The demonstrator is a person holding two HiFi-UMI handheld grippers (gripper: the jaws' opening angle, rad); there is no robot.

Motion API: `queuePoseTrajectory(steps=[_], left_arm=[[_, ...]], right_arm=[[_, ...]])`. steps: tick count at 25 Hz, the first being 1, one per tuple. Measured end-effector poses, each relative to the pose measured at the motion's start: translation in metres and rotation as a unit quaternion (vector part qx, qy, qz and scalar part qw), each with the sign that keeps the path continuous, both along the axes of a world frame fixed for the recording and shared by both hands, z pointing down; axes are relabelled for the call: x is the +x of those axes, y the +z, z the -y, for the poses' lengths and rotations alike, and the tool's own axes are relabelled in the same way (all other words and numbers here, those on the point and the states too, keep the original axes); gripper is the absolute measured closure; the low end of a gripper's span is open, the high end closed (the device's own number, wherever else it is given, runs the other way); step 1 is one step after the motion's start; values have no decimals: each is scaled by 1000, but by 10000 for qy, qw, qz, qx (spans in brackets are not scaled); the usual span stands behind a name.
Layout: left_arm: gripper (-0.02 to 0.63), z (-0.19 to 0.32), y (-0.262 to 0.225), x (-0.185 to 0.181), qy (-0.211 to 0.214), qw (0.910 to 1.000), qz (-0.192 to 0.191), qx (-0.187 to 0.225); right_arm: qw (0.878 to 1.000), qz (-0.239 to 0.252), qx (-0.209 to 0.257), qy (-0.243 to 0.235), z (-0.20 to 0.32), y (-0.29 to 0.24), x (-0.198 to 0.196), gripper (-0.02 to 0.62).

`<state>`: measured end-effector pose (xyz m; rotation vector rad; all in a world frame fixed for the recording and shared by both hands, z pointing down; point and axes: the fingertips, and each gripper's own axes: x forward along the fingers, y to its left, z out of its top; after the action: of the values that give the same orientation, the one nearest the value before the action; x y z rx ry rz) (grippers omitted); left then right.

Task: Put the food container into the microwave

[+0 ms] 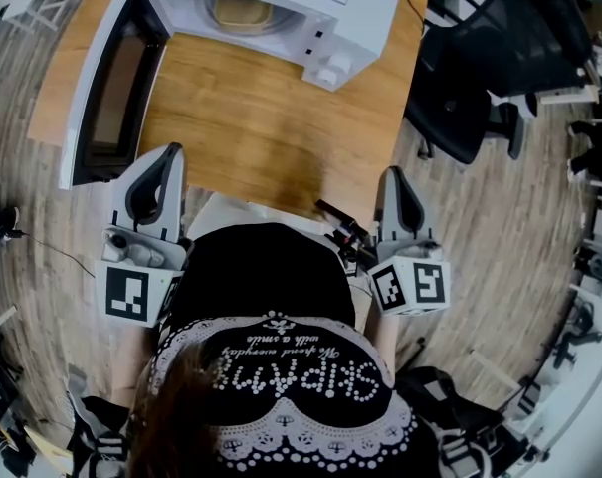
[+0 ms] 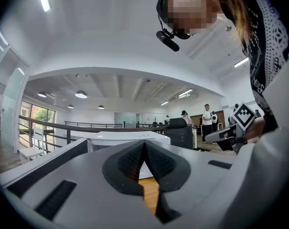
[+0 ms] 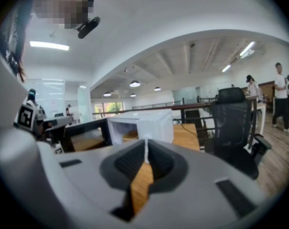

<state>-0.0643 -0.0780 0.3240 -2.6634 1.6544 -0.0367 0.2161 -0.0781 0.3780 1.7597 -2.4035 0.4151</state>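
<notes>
Cuts off the white microwave (image 1: 352, 16) at the top edge of the head view and leaves only the front of its cavity on show. Shows in there the food container (image 1: 243, 12) as a round, pale tan form, hard to tell apart from a turntable. Hides the near table edge behind the person's black lace-trimmed top (image 1: 281, 287). Finds the microwave door (image 1: 109, 80) swung wide to the left, beside the bare wooden table (image 1: 251, 132). Places the left gripper (image 1: 167, 157) and the right gripper (image 1: 394, 179) at the near edge, well apart from each other and from the microwave. Confirms in each gripper view jaws closed tip to tip, with nothing between them. Sets a black office chair (image 1: 480, 63) on the floor just right of the table. Renders small and indistinct the people (image 3: 279, 94) standing far back in both gripper views.
</notes>
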Motion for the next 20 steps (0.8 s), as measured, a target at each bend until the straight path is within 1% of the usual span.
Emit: queuePoseTrajectory(steps=[4, 11, 15, 17, 20], left_arm=[[577, -2, 4, -3, -49, 9998, -32, -163], [577, 2, 0, -6, -110, 9998, -127, -62], [577, 1, 4, -9, -143, 9997, -92, -194], [577, 3, 0, -8, -109, 9998, -127, -68], [577, 4, -4, -4, -34, 9998, -181, -24]], right_arm=[[10000, 18, 32, 34, 1, 0, 2, 555], [9999, 82, 93, 88, 3, 2, 2, 555], [9997, 128, 128, 171, 2, 1, 4, 555], [9997, 139, 130, 173, 2, 1, 3, 555], [9998, 121, 129, 120, 0, 2, 1, 555]])
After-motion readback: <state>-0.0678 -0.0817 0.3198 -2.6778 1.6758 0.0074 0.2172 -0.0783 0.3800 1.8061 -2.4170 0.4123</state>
